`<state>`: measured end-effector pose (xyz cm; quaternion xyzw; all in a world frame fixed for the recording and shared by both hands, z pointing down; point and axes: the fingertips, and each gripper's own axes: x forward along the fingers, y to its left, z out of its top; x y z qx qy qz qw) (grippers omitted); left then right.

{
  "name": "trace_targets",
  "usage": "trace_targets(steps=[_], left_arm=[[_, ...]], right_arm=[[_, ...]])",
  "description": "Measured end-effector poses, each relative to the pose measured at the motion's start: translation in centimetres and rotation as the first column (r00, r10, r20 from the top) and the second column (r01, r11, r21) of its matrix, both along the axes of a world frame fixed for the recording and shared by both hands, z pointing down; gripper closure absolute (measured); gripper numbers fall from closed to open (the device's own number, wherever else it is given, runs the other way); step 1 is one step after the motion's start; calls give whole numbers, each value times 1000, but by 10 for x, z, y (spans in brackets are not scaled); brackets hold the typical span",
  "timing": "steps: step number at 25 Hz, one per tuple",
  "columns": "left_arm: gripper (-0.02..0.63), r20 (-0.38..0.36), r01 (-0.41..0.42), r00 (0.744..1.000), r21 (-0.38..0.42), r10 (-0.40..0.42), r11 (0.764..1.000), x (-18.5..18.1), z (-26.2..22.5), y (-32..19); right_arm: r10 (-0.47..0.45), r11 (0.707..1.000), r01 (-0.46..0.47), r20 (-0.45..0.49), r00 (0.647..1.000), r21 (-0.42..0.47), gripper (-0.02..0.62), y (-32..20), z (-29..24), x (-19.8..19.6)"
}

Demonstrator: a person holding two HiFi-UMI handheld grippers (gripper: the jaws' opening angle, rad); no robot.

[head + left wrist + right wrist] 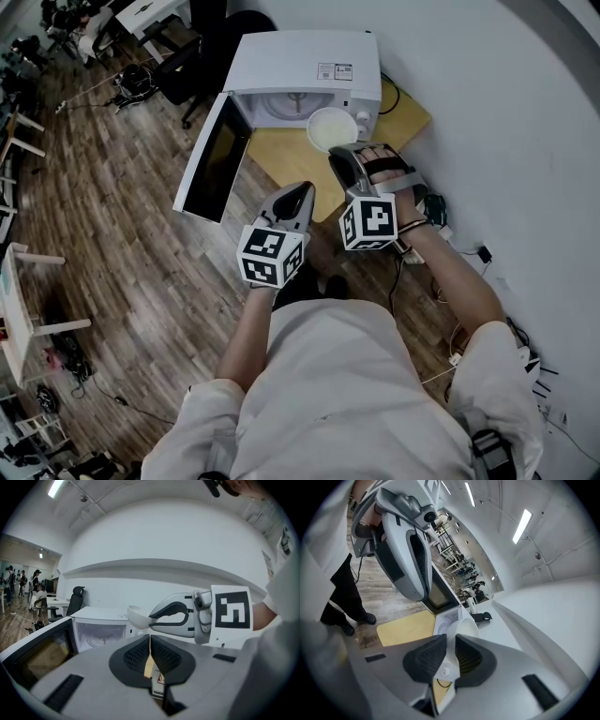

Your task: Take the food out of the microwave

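Our left tool, clenched on nothing, hangs at seven o'clock of the round white bowl; our right tool pinches its rim, just outside the boxy white microwave. Held by one edge, it may tip and spill.

Open door bounds the microwave leftward, wall rightward

open-plan office, lab-ish. wood-look floor, white desks, black office chair, people at desks far back, ceiling strip lights. microwave along the back edge of a small yellow table by a white wall; cables and plugs at the wall's foot.
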<state>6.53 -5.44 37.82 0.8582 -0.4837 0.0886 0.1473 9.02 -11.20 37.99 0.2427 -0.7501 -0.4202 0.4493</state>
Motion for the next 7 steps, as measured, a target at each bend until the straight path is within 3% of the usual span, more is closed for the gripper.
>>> trace_targets(steps=[7], left_arm=[[594, 3, 3, 1000, 0, -3, 1000, -2, 1, -2]], right_arm=[[-1, 1000, 1, 1, 1000, 3, 537, -2, 0, -1]])
